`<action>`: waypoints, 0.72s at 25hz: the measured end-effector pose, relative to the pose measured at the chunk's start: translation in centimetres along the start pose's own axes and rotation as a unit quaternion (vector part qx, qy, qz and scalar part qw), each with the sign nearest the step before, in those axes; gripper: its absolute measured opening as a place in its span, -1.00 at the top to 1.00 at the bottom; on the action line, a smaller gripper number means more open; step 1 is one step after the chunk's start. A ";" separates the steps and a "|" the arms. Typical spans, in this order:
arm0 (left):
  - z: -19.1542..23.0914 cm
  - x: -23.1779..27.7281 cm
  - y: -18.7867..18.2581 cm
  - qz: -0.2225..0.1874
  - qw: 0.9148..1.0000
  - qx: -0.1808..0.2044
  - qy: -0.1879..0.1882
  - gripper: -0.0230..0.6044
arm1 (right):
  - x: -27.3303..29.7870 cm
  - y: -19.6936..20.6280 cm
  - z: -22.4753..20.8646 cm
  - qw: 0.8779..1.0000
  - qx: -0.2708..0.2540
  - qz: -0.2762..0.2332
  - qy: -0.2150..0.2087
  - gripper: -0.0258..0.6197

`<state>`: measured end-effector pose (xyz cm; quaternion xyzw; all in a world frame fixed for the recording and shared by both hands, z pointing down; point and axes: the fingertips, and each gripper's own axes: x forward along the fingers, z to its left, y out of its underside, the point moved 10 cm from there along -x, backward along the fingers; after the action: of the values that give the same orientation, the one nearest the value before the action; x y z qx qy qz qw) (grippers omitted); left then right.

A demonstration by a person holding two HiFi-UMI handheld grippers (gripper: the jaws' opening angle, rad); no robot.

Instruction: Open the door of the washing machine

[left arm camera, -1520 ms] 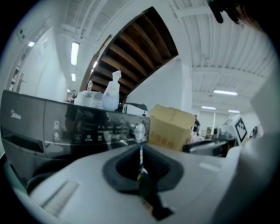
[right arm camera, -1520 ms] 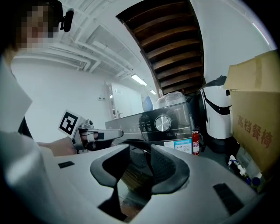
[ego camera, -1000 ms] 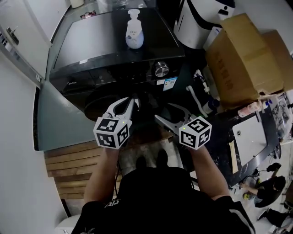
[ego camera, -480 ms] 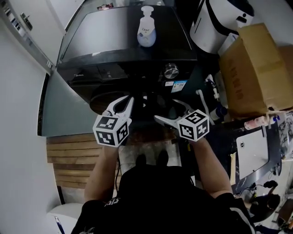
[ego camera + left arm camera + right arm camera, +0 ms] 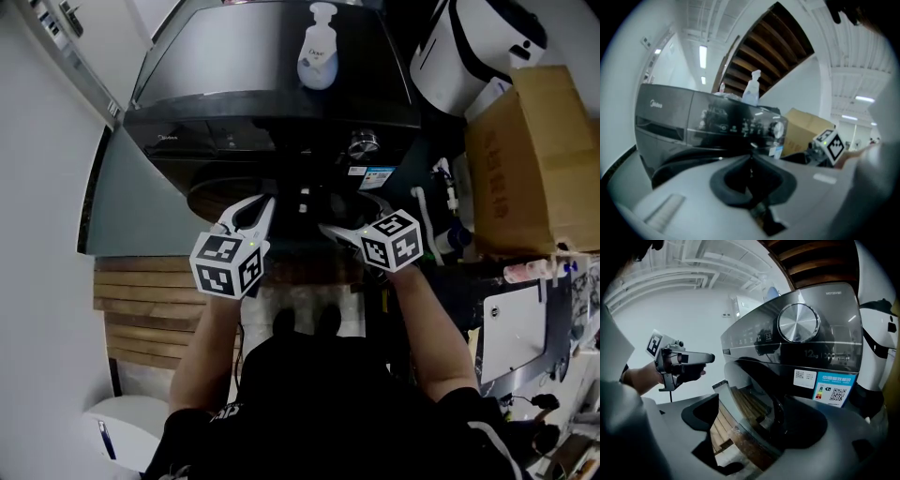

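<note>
Left gripper [image 5: 261,208]: my jaws are pinched together on nothing, held up before the washing machine [image 5: 272,131]. Right gripper [image 5: 339,234]: my jaws have just been opening and now stand wide, with the curved rim of the round door [image 5: 754,390] between them and neither pad pressing on it. The door sits low on the machine's dark front, under the control panel and silver knob [image 5: 798,323]; a soap bottle [image 5: 319,56] stands upright on the machine's top.
</note>
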<state>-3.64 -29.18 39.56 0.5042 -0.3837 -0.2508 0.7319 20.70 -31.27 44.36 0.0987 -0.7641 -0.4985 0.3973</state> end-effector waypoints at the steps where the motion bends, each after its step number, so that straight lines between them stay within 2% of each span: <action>1: 0.0 0.0 0.1 0.001 1.000 -0.001 -0.003 0.88 | 0.3 0.1 -0.3 1.000 -0.002 0.005 0.001 -0.39; 5: 0.2 -0.2 0.5 0.004 1.000 -0.008 -0.015 0.88 | 1.4 0.4 -1.2 1.000 -0.013 0.026 0.003 -0.36; 7: 0.3 -0.4 0.8 0.006 1.000 -0.012 -0.020 0.88 | 1.8 0.5 -1.6 0.999 -0.021 0.035 0.009 -0.16; 10: 0.5 -0.5 1.1 0.009 0.999 -0.018 -0.026 0.88 | 2.7 0.5 -2.4 0.998 -0.041 0.051 0.022 0.03; 18: 0.6 -0.4 1.4 0.017 0.999 -0.023 -0.032 0.88 | 4.9 -0.1 -3.1 0.986 -0.122 0.110 0.028 0.26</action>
<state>-4.41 -28.68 40.82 0.4723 -0.4092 -0.2629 0.7351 19.65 -36.08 47.35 -0.0213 -0.6922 -0.5386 0.4799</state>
